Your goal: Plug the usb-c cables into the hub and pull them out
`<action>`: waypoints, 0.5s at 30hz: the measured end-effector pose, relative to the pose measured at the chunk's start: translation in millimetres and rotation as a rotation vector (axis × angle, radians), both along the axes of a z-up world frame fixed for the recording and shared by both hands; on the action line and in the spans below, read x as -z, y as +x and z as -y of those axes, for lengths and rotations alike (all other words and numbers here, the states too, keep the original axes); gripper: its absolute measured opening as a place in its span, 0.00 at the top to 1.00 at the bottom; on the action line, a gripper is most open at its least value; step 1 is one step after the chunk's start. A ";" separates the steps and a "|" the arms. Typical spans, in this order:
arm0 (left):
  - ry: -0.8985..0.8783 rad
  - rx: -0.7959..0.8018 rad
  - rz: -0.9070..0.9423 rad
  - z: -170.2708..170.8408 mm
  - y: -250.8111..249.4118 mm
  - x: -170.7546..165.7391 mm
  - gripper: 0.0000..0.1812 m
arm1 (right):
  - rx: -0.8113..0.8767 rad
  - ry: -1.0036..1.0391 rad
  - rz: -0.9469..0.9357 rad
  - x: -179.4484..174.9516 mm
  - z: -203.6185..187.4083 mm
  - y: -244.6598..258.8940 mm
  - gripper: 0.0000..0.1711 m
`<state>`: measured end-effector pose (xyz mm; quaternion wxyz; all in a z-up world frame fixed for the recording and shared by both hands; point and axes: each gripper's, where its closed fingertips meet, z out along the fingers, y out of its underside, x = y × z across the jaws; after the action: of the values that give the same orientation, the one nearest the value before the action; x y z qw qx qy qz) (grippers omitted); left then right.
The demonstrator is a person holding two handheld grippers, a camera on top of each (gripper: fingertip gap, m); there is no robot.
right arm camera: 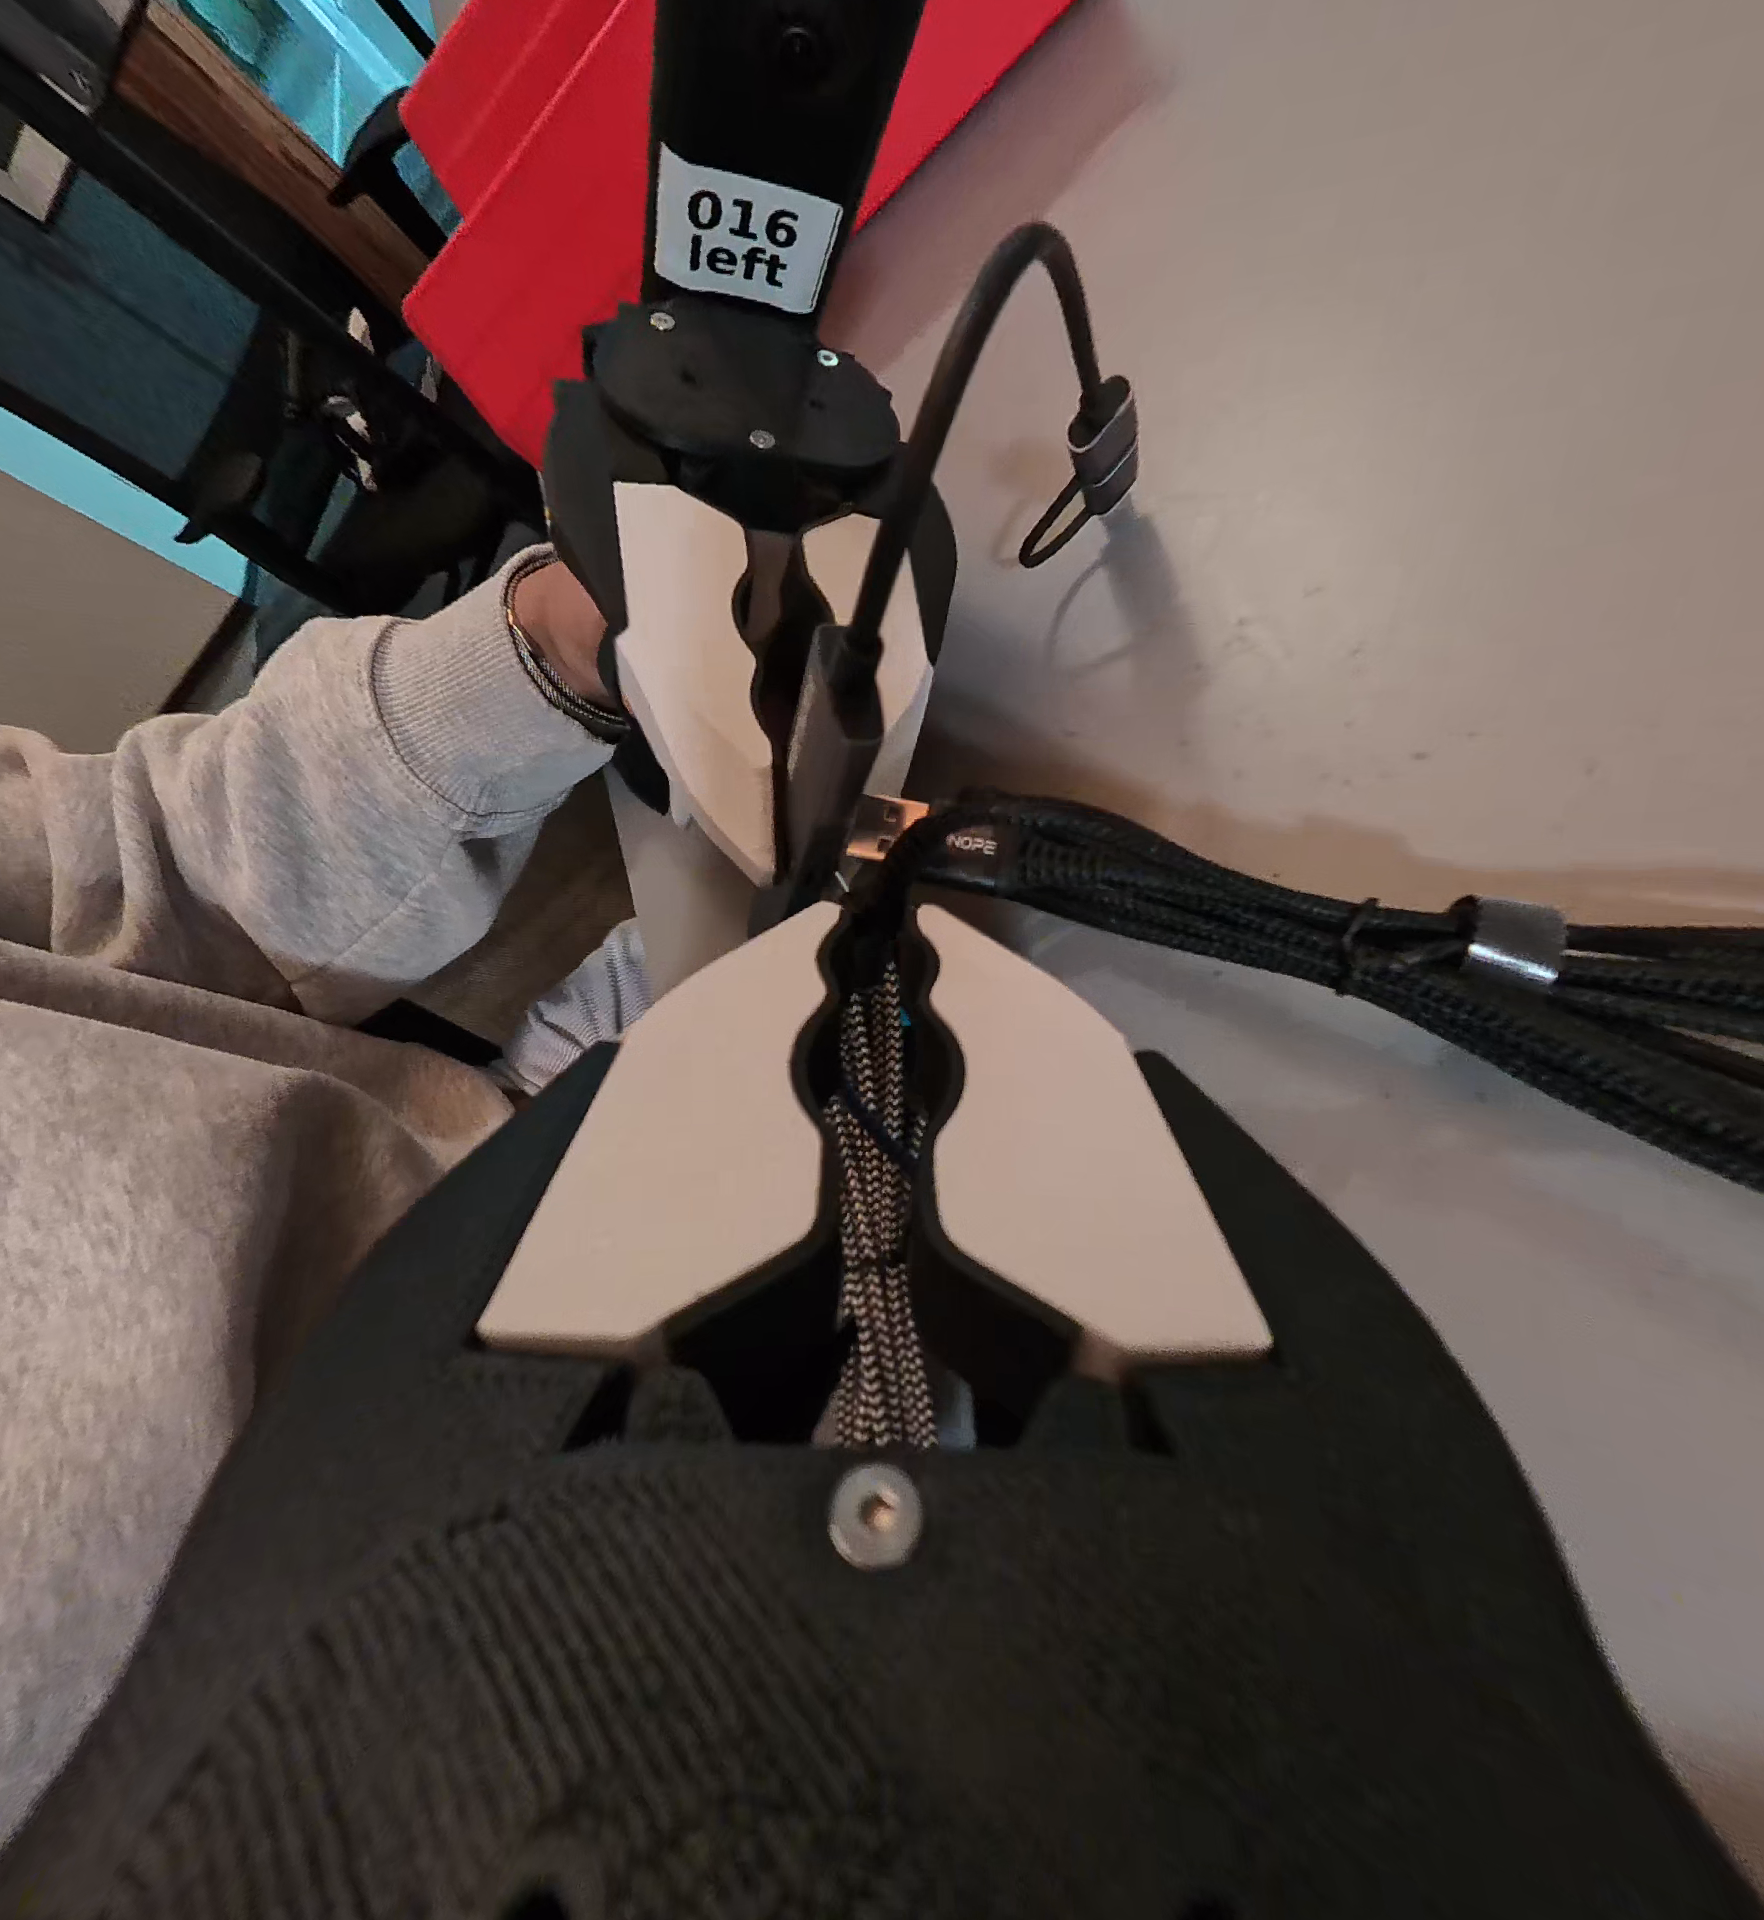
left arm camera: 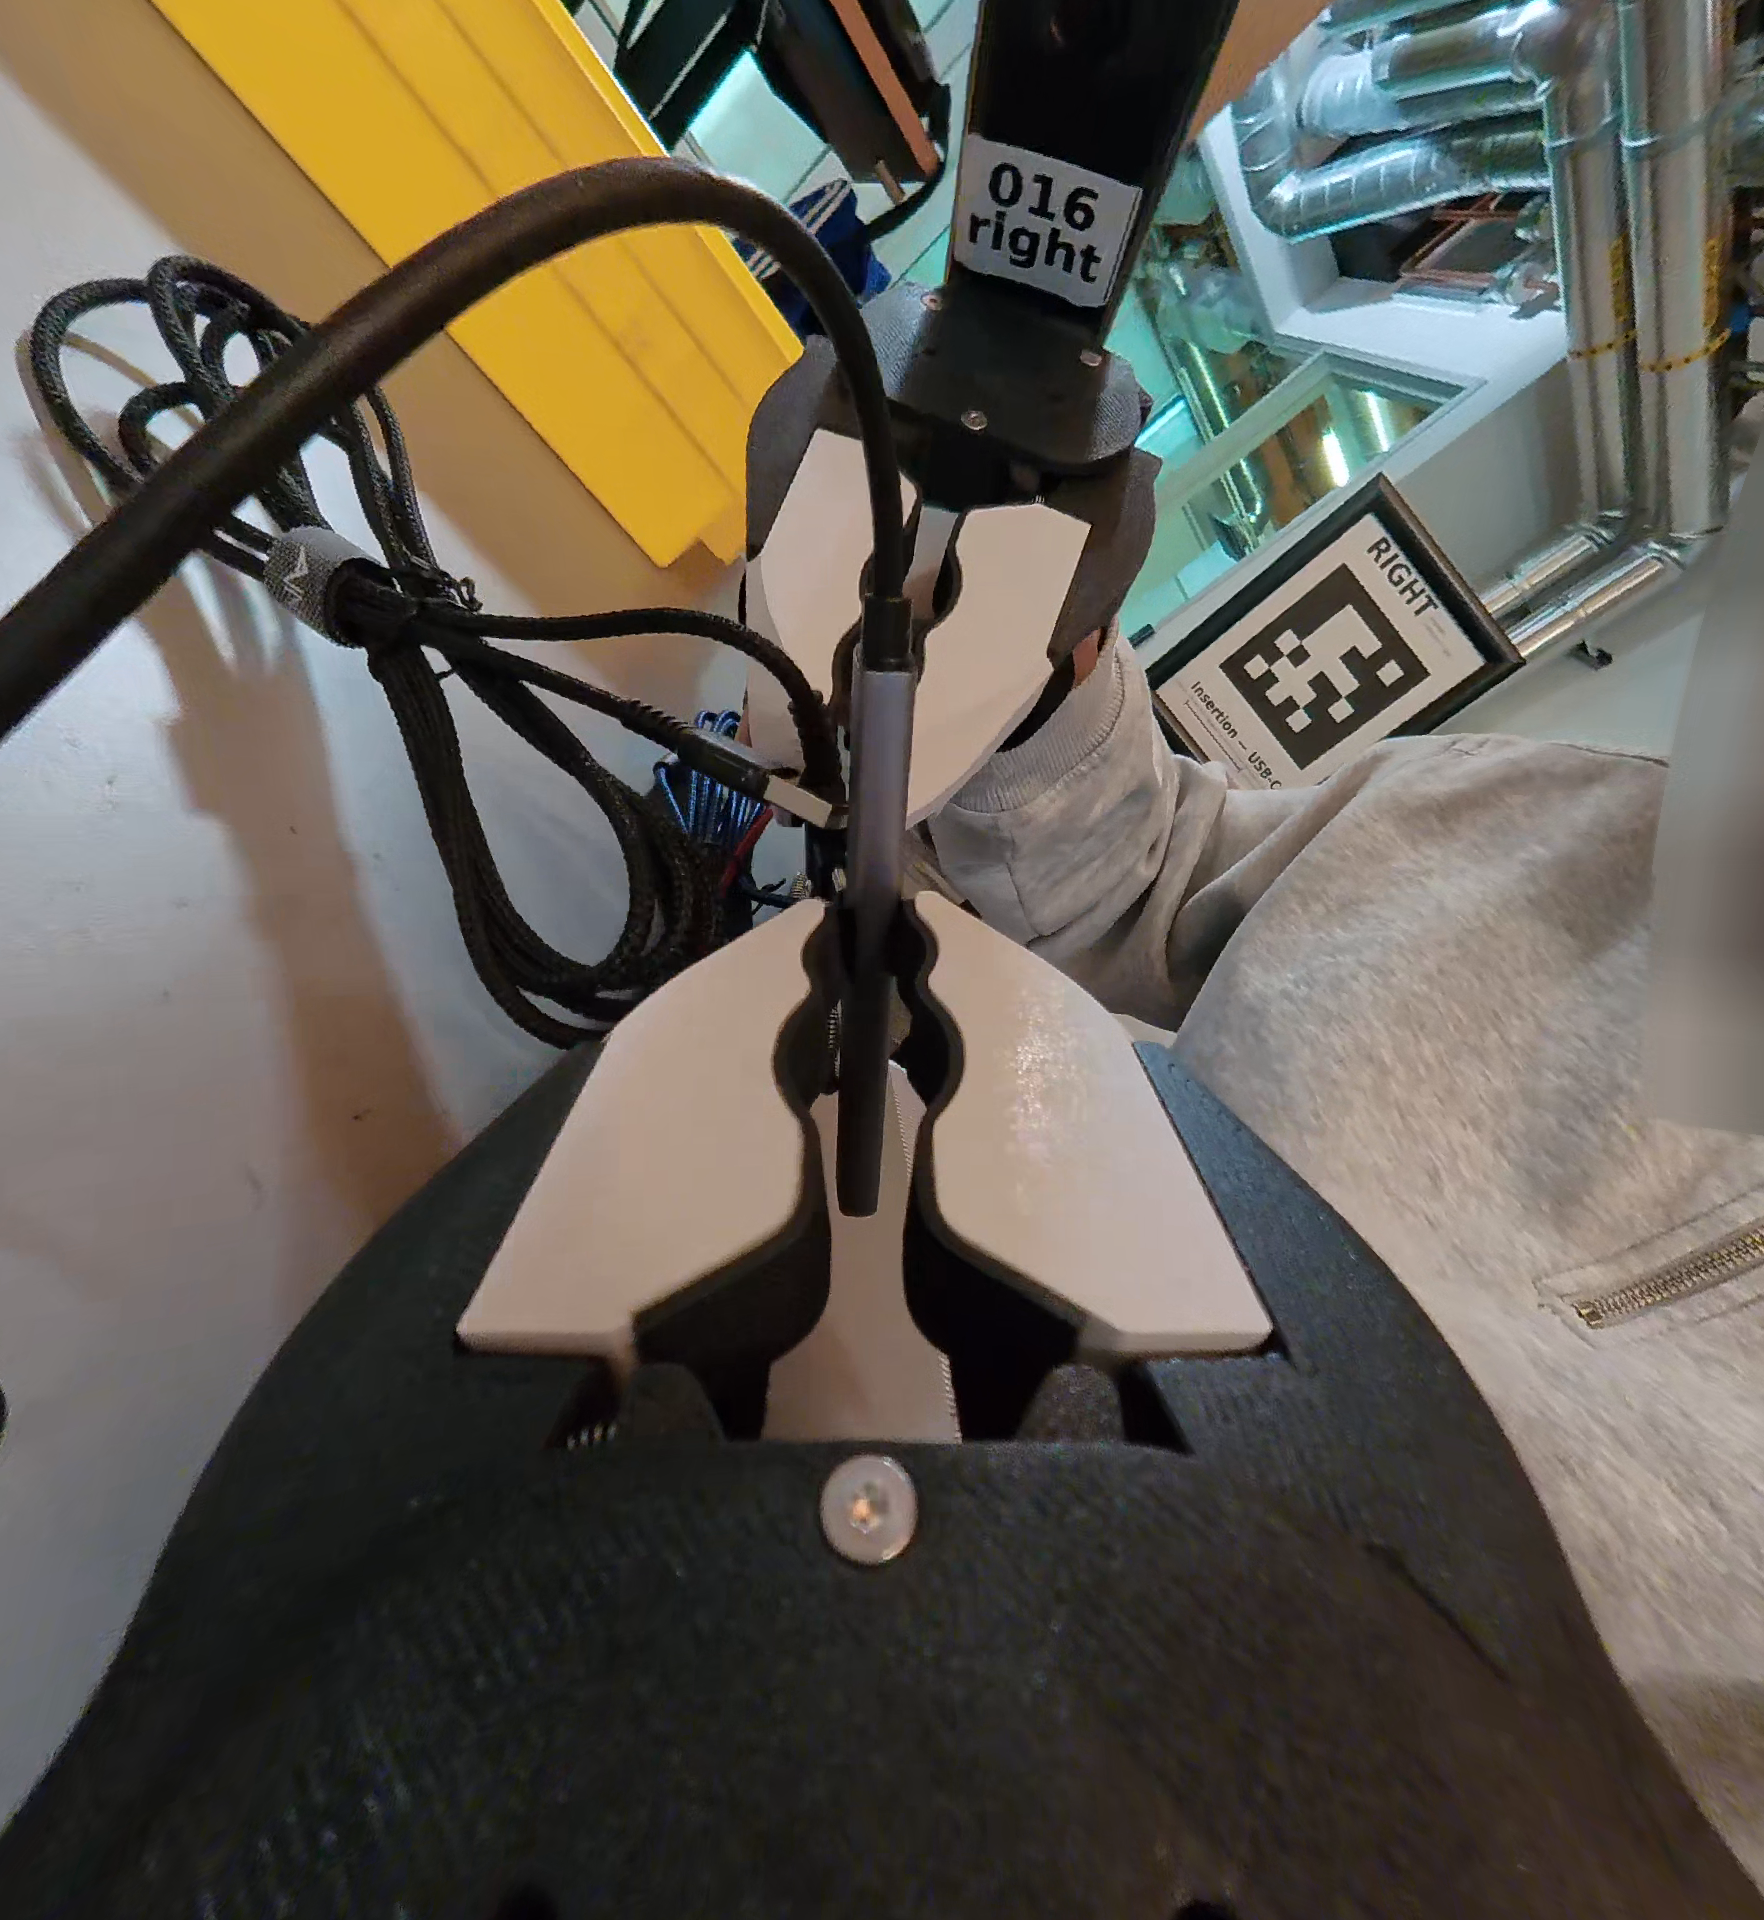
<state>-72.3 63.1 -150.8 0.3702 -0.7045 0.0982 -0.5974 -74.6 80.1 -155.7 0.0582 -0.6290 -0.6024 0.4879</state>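
My left gripper (left arm camera: 870, 925) is shut on a slim grey hub (left arm camera: 876, 748), seen edge-on and held above the table. The hub's black cable (left arm camera: 390, 312) arches up and off to the left. My right gripper (right arm camera: 862, 920) is shut on a black-and-white braided cable (right arm camera: 878, 1195) that runs back between its fingers. Its fingertips meet the lower end of the hub (right arm camera: 836, 717), which the left gripper (right arm camera: 784, 852) holds opposite. The cable's plug is hidden at the tips, so I cannot tell if it is in a port. The right gripper (left arm camera: 919, 769) faces me behind the hub.
A bundle of black braided cables (left arm camera: 504, 831) lies on the pale table (left arm camera: 130, 1039), and a silver plug (right arm camera: 883, 821) of one sits against the hub. A yellow bin (left arm camera: 504, 260) and a framed marker card (left arm camera: 1325, 644) stand behind. A red bin (right arm camera: 545, 208) and grey sleeves (right arm camera: 338, 748) are close. My left and right fingertips are right by each other.
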 end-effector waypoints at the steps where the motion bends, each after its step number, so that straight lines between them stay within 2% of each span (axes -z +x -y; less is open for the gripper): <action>1: -0.003 -0.007 -0.002 -0.9 -0.6 0.4 0.96 | 0.004 -0.012 -0.003 -0.9 -0.8 0.1 0.96; 15: -0.010 -0.128 -0.006 -13.0 -15.3 1.5 0.96 | 0.160 -0.079 -0.064 -2.7 -9.1 -14.1 0.95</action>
<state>-87.6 76.1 -152.3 0.4039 -0.7128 0.0512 -0.5711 -88.7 89.2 -153.1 0.0916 -0.6611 -0.5283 0.5248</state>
